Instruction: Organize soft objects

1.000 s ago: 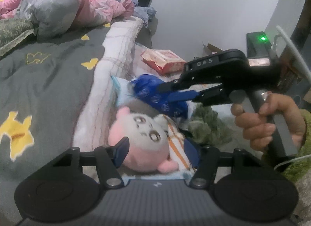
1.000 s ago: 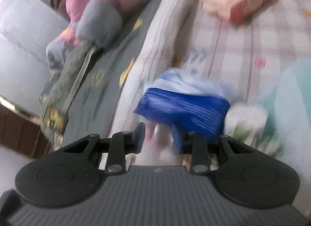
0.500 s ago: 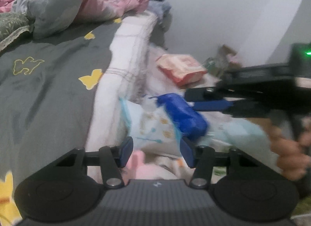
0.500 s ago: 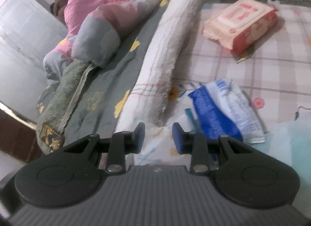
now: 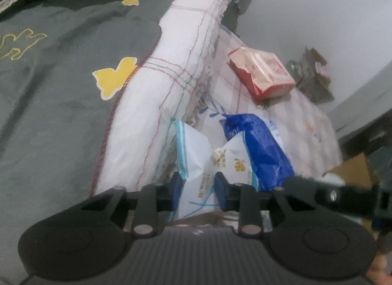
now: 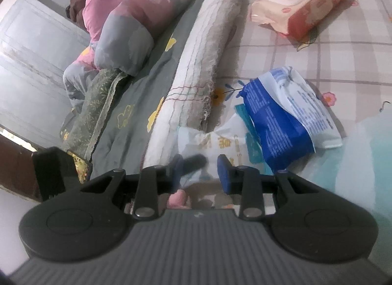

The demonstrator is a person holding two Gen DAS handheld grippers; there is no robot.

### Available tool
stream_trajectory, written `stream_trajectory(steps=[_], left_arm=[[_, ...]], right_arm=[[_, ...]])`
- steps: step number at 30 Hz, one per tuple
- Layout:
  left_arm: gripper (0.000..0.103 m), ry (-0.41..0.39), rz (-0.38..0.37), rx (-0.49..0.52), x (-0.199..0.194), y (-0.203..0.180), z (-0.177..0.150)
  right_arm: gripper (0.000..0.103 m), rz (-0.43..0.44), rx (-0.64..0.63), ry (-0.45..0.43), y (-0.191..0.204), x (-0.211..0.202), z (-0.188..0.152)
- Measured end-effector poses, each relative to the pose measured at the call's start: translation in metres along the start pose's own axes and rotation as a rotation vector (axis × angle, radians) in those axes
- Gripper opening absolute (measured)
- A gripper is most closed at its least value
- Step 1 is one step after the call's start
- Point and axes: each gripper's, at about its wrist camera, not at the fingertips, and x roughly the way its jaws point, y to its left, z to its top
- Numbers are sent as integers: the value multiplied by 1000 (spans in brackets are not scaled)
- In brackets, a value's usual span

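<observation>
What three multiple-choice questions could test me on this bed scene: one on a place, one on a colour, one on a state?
1. Where does the blue packet lie?
A) on the floor
B) on the checked sheet, beside the white packet
C) on a pillow

2. What colour are the shapes on the grey blanket?
A) yellow
B) red
C) purple

3. What is the white packet's state?
A) lying free
B) torn in half
C) pinched by the left gripper

Answers:
B: it rests on the sheet, against the white packet.
A: the shapes are plainly yellow.
C: the jaws have just been closing, and the pads press the packet between them.
</observation>
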Motion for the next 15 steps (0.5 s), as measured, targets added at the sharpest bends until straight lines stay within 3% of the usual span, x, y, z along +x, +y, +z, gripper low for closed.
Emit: stream_trajectory(steps=[1,8,11,15], left_arm=[[18,-7,-1,-8,0,-1,1],[11,-172,54,120,-40,-36,0],[11,-273,82,244,-73,-57,-9],[11,-384,155,484,-113,-88,-44]], right_arm=[[31,1,5,-7,-1,-4,-1],[31,25,21,-71,-7,-35,-7],[31,43,33,-104,-8,-53,-12],[31,85,65,-133,-14,-73,-21]])
